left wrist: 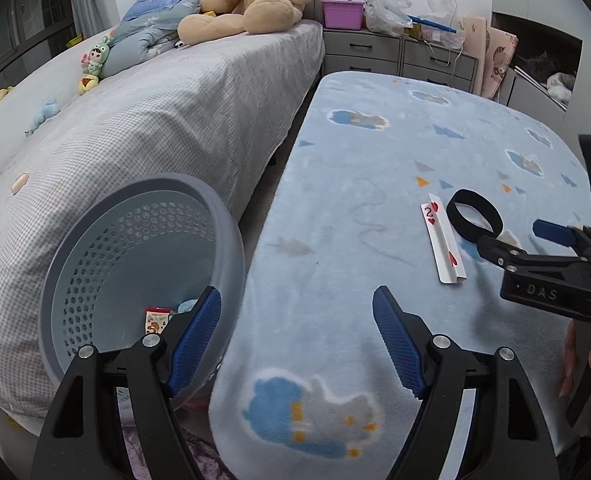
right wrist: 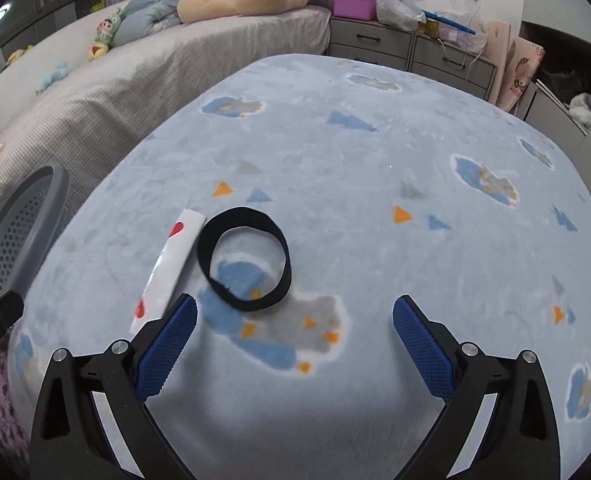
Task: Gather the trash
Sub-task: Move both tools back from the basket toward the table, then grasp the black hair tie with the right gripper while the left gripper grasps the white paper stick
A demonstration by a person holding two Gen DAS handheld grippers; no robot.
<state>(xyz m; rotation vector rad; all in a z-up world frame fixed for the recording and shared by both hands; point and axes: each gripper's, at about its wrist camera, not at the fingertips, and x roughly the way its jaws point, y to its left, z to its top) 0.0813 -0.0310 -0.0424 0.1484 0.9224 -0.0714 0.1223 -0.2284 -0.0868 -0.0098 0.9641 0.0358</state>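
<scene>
A folded two-of-hearts playing card [left wrist: 442, 242] and a black elastic band [left wrist: 474, 218] lie side by side on the light blue blanket [left wrist: 355, 200]. They also show in the right wrist view, the card [right wrist: 167, 268] left of the band [right wrist: 245, 258]. A grey perforated basket [left wrist: 135, 264] stands left of the blanket, with small scraps [left wrist: 157, 318] inside. My left gripper [left wrist: 297, 336] is open and empty over the blanket's near left edge, beside the basket. My right gripper [right wrist: 295, 344] is open and empty just short of the band and card.
A bed [left wrist: 155, 112] with a teddy bear [left wrist: 251, 0] and small toys lies to the left behind the basket. Grey drawers [left wrist: 399, 54] with a pink box and plastic bags stand at the back. The basket rim [right wrist: 35, 216] shows at the right view's left edge.
</scene>
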